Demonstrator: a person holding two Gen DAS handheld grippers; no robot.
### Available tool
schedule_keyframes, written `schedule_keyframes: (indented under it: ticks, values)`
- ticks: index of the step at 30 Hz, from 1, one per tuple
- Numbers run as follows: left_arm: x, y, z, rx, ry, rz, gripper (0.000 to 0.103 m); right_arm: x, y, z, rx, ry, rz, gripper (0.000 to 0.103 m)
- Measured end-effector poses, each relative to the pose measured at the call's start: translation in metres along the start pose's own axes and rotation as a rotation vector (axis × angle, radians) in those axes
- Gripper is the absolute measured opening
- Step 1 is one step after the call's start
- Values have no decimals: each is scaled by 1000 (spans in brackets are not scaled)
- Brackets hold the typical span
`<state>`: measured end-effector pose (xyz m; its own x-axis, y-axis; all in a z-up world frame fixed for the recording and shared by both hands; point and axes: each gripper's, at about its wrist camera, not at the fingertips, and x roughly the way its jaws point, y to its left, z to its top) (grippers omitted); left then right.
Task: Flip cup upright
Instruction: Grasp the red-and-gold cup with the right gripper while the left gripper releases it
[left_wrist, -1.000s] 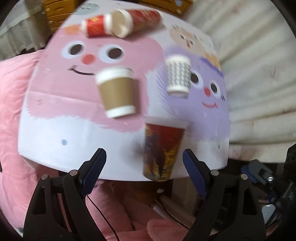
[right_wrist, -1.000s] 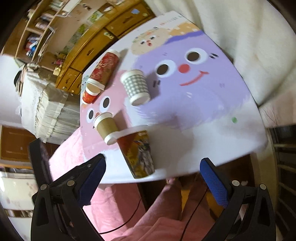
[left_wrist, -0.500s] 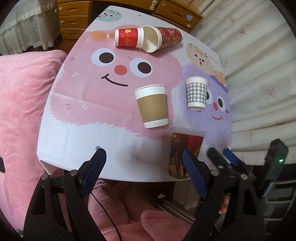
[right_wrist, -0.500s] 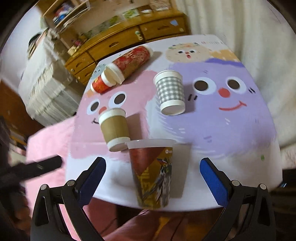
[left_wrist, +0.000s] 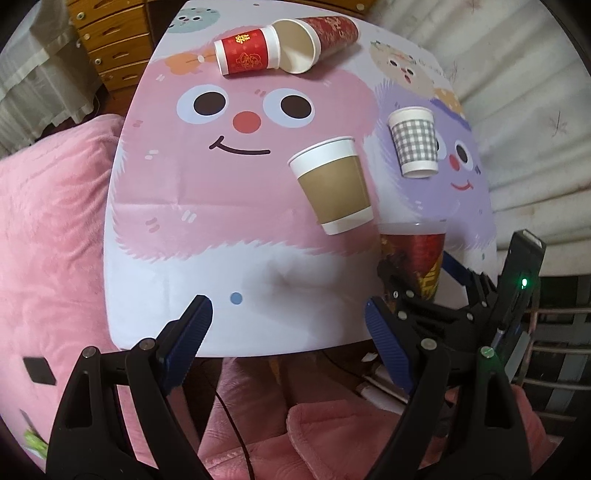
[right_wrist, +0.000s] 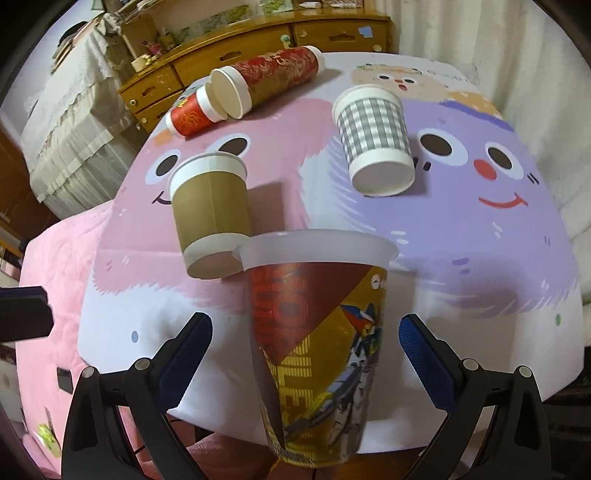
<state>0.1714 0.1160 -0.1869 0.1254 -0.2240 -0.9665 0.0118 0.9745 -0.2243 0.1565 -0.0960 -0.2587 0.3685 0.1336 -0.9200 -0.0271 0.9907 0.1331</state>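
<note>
A tall printed plastic cup (right_wrist: 317, 343) stands upside down at the near edge of the table, wide rim on the cloth; it also shows in the left wrist view (left_wrist: 413, 258). My right gripper (right_wrist: 304, 350) is open, one finger on each side of this cup, not touching it. My left gripper (left_wrist: 288, 339) is open and empty at the table's near edge, left of that cup. A brown-sleeved paper cup (right_wrist: 210, 214) and a grey checked cup (right_wrist: 375, 144) also stand upside down further in. Two red cups (right_wrist: 236, 88) lie on their sides at the far edge.
The table (left_wrist: 184, 192) carries a pink and purple cartoon-face cloth. A pink blanket (left_wrist: 48, 229) lies to its left. Wooden drawers (right_wrist: 258, 48) stand behind, a white curtain (left_wrist: 517, 92) at right. The right gripper's body (left_wrist: 461, 306) appears at right in the left wrist view.
My right gripper has moved in and down so its fingers now flank the printed cup. My left gripper has drifted a little left and closer to the table.
</note>
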Motion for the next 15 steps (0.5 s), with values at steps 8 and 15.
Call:
schedule_keyframes:
  ticks: [8, 15]
  values:
    - [6, 5, 7, 65, 42, 27, 83, 18, -1, 7, 54, 1, 5, 96]
    - [5, 6, 11, 112, 50, 20, 83, 23, -3, 8, 102, 9, 16, 80]
